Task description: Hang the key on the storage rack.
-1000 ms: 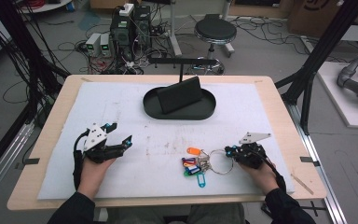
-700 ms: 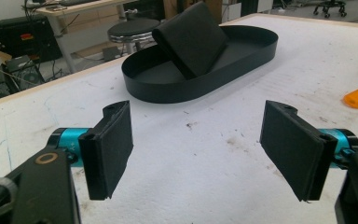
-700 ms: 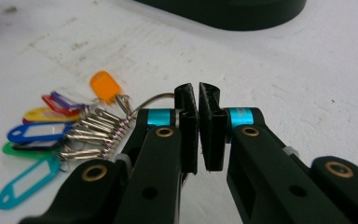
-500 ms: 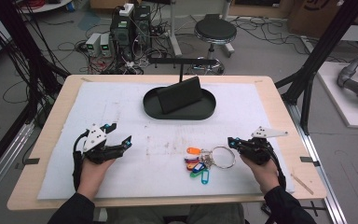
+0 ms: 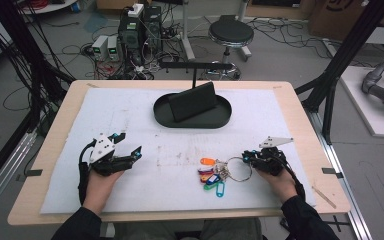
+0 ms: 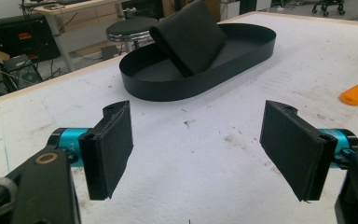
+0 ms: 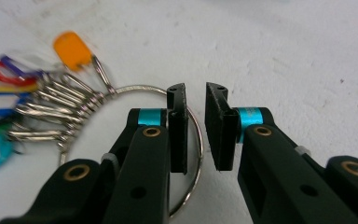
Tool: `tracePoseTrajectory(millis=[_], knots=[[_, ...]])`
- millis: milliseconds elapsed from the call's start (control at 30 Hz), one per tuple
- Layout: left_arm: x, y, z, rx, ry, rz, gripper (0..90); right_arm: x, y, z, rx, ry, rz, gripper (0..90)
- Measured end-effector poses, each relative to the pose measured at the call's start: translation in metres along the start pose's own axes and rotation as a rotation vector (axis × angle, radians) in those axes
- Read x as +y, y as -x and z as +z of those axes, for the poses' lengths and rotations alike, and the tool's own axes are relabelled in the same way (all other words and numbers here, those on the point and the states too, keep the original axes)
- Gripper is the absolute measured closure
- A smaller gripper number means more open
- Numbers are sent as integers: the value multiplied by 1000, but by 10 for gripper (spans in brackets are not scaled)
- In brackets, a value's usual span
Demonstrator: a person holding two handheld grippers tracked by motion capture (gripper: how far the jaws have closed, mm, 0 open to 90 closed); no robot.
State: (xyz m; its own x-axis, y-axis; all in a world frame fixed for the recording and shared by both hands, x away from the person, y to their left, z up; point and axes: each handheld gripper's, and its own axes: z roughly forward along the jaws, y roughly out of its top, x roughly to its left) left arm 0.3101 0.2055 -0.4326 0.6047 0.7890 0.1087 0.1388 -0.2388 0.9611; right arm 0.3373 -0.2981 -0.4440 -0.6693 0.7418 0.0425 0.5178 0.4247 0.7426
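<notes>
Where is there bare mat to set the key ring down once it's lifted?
Bare mat lies between the left hand-held gripper and the key ring, and along the strips either side of the black tray. It is crowded around the key tags by the right hand-held gripper.

Tray [image 5: 225, 119]: black oval, at the far middle of the table, on the white mat [image 5: 130, 115].
Stand [image 5: 192, 101]: dark slab leaning tilted inside the tray.
Stool [image 5: 231, 34]: round black seat, on the floor beyond the table.
Computers [image 5: 139, 31]: on the floor among cables, beyond the table's far edge.
</notes>
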Motion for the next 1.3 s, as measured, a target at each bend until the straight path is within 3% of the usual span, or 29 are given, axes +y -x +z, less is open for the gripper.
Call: tracePoseTrajectory(millis=[100,333,533,667,867,967,1167,1300], knots=[[-1,0,0,-1,-2,0,254,-1,1,9,4,-53,-12,764],[-1,1,0,-1,-6,1,254,-1,0,10,-5,-50,-67,872],[-1,2,0,3,-6,8,254,0,4,7,27,-32,6,873],[-1,1,0,2,-6,10,254,2,8,-1,78,39,90,875],[-1,2,0,4,-4,9,254,4,6,-9,143,114,153,877],[-1,2,0,5,-7,11,255,5,3,-12,158,140,156,877],[0,3,0,5,-2,11,254,9,-5,-15,229,185,166,864],[0,3,0,5,-4,13,254,12,-14,-9,257,134,136,836]])
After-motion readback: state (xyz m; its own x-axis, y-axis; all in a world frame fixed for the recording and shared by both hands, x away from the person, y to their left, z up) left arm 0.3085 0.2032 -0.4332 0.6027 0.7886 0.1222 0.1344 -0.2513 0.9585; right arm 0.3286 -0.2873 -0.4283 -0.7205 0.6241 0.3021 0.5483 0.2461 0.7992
